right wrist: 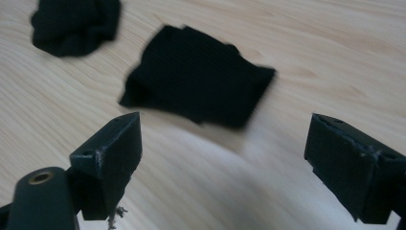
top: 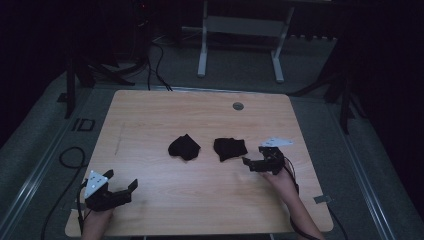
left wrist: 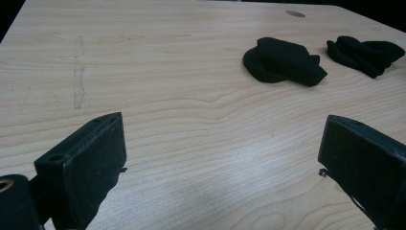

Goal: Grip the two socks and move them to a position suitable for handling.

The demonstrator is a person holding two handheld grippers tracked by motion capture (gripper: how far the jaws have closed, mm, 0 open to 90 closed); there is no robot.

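Two black cloths on a wooden table (top: 150,115), both around its middle. Right cloth (top: 230,148) lying flat and folded, just left of the right gripper (top: 254,161) and apart from it, not touched. Seen from the right gripper view as a dark, roughly square piece (right wrist: 196,84) ahead of the jaws and between them, slightly blurred. Left cloth (top: 184,147) bunched into a rounded heap, near the right cloth with a strip of bare wood between the two. From the left gripper view, heap (left wrist: 283,61) and folded piece (left wrist: 365,53) both far ahead and off to the right.

Right gripper held in a hand (top: 281,179) beside the right cloth, jaws spread wide, nothing between them but bare wood and the cloth beyond. Grey three-cornered plate (top: 276,142) on top of it, cable trailing back along the forearm.

Left gripper (top: 122,186) well apart from both cloths, toward the near left corner of the table, hovering over bare wood. Jaws spread wide here too, gripping nothing. Faint pale streak (left wrist: 79,86) on the wood to the left of the cloths. Small round grey disc (top: 238,106) set in the tabletop beyond the cloths, toward the far edge.
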